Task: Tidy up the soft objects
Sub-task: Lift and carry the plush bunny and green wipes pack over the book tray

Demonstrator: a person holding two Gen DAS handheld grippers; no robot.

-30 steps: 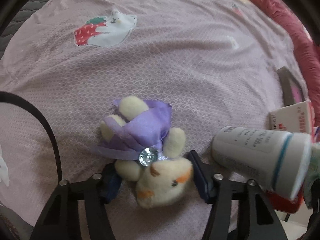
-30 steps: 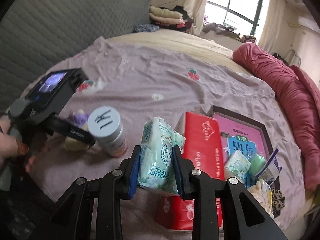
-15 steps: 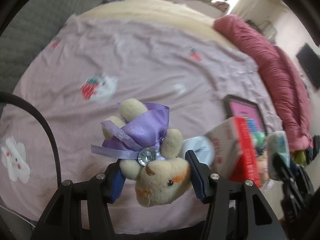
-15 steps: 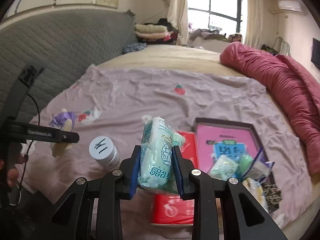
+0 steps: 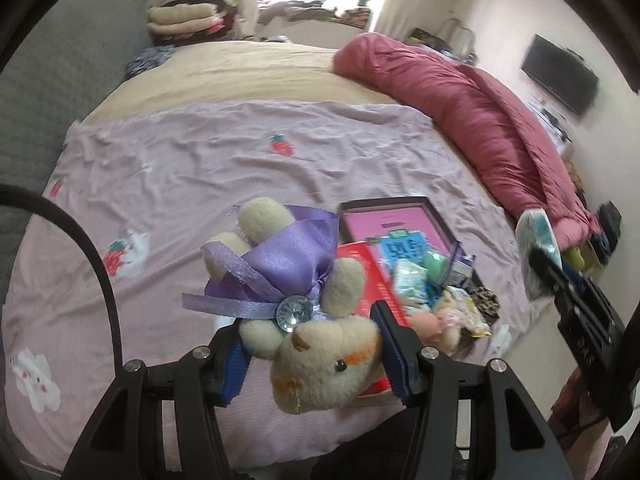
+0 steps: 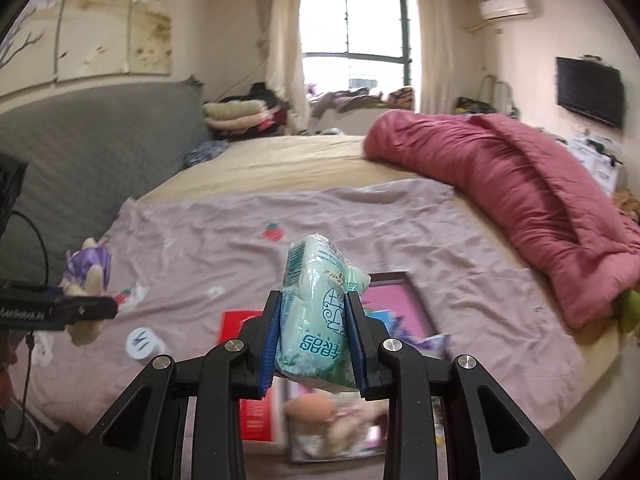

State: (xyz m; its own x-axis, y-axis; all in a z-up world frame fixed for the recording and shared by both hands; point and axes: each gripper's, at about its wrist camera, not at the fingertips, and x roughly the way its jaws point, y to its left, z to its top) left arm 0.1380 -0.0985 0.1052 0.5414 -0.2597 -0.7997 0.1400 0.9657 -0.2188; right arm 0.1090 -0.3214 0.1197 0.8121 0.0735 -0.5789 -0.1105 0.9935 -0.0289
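Observation:
My left gripper is shut on a cream plush bunny in a purple satin dress with a rhinestone, held up above the bed. The right wrist view shows that bunny at the left, in the left gripper. My right gripper is shut on a pale green tissue pack, also lifted. The same pack appears at the right edge of the left wrist view. Below lies a dark-framed pink box with several small soft packs and a doll inside.
A red carton lies beside the pink box, and a white capped bottle stands on the lilac sheet. A rolled red quilt runs along the right side. A grey headboard is at the left.
Both grippers have risen from the sheet with their loads, the bunny and the tissue pack. The views now take in more of the room; the bed and box look farther away.

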